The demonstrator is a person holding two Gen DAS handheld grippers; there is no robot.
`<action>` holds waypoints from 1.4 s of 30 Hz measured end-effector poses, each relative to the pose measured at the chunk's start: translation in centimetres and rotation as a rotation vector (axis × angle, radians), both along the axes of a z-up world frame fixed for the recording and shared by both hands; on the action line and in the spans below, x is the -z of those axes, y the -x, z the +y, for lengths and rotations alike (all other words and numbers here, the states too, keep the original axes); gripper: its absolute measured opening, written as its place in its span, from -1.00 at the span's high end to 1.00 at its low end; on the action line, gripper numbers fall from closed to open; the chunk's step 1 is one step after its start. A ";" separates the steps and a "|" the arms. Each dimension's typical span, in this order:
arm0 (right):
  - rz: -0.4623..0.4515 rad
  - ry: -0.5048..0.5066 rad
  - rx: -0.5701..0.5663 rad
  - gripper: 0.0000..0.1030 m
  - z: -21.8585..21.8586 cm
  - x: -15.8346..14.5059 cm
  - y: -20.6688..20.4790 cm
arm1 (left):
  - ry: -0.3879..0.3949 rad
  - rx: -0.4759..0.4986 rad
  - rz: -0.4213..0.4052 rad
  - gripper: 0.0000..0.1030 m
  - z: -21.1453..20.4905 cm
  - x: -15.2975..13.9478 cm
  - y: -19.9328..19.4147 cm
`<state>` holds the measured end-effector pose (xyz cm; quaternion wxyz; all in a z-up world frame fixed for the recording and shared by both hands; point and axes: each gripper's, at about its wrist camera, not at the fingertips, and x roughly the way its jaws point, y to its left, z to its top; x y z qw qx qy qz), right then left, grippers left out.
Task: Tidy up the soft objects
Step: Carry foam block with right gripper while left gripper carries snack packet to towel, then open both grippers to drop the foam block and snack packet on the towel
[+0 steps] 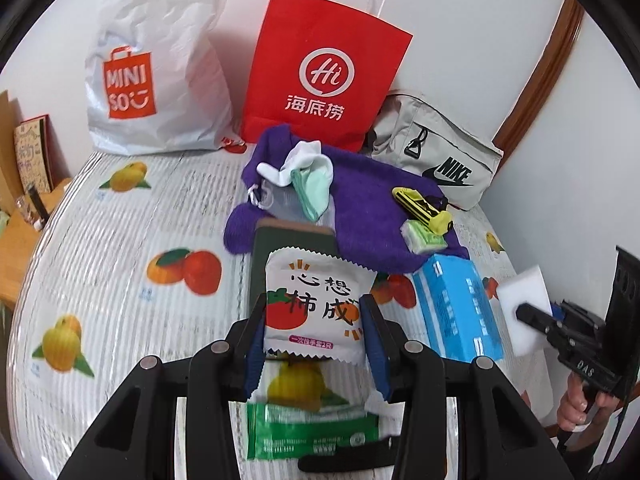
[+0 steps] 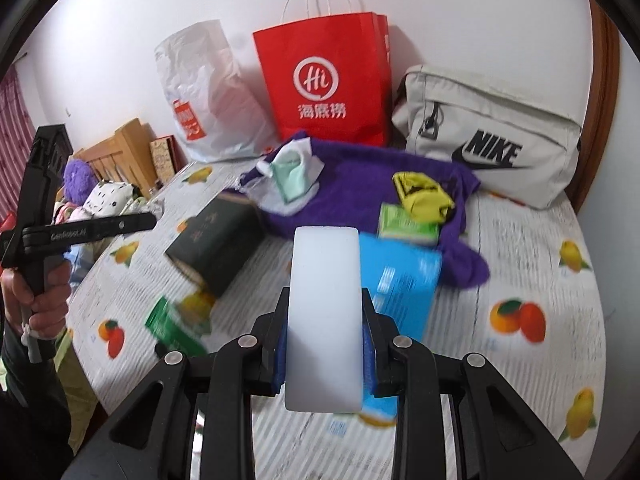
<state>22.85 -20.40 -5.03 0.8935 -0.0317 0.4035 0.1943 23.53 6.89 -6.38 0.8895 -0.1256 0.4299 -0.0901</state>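
My left gripper (image 1: pixel 316 344) is shut on a white persimmon-print packet (image 1: pixel 316 304) and holds it above the table. My right gripper (image 2: pixel 325 344) is shut on a white sponge block (image 2: pixel 325 312); it also shows in the left wrist view (image 1: pixel 524 300). A purple knit garment (image 1: pixel 360 220) lies mid-table with white and mint socks (image 1: pixel 304 176), a yellow pouch (image 1: pixel 424 208) and a green tissue pack (image 1: pixel 424 240) on it. A blue tissue pack (image 1: pixel 456 304) lies in front. A green packet (image 1: pixel 308 432) lies under my left gripper.
A dark green box (image 2: pixel 216 244) lies beside the purple garment. A white Miniso bag (image 1: pixel 156 80), a red paper bag (image 1: pixel 324 76) and a grey Nike bag (image 1: pixel 436 152) stand along the back wall. The fruit-print tablecloth (image 1: pixel 120 240) covers the table. A wooden bed with plush toys (image 2: pixel 100 188) is left.
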 end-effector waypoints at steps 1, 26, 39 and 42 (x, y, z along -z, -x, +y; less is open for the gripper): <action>-0.003 0.000 0.002 0.43 0.0 -0.2 -0.6 | -0.006 0.001 0.002 0.20 -0.1 0.0 -0.5; 0.139 0.073 0.016 0.43 4.3 4.3 -18.7 | -0.044 -0.004 0.136 0.20 -0.7 3.5 -15.6; 0.260 0.189 0.017 0.43 6.4 8.8 -21.8 | -0.109 0.002 0.227 0.16 -1.5 6.8 -19.8; 0.277 0.190 0.006 0.43 6.7 9.3 -22.0 | -0.095 0.010 0.235 0.16 -1.7 7.3 -20.1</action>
